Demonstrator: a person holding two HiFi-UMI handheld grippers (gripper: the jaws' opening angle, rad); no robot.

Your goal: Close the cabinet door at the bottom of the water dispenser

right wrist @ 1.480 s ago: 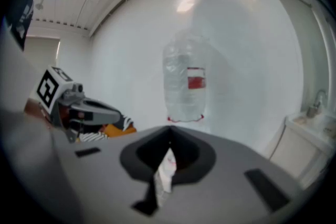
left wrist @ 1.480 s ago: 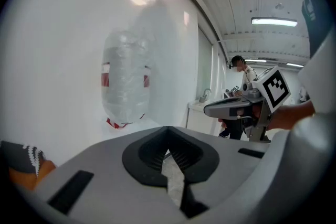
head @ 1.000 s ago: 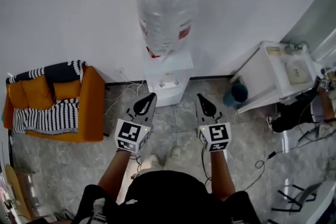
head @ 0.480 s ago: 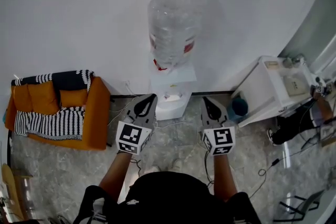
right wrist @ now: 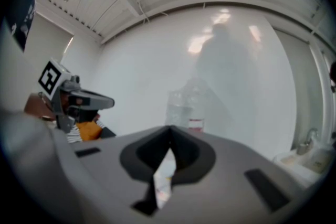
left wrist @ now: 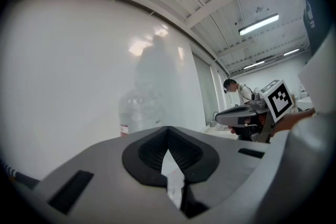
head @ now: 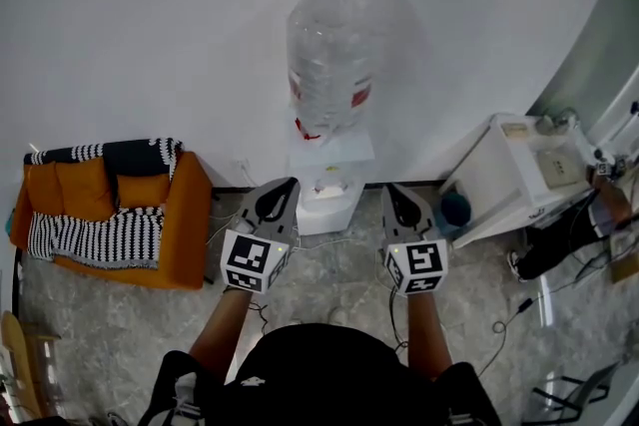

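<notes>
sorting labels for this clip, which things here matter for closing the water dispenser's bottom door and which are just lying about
For the job: water dispenser with its bottle; left gripper and right gripper, both shut and empty. The door itself is not in view.

Just lying about: orange sofa, striped blanket, white table, dark blue container.

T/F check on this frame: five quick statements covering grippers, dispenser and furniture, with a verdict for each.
1. The left gripper and right gripper are both shut, with nothing between the fingers. True.
2. In the head view, the orange sofa stands right of the water dispenser. False: it stands to its left.
3. A clear bottle sits on top of the dispenser. True.
4. The striped blanket lies on the white table. False: it is draped over the sofa.
5. The white table stands right of the dispenser. True.
</notes>
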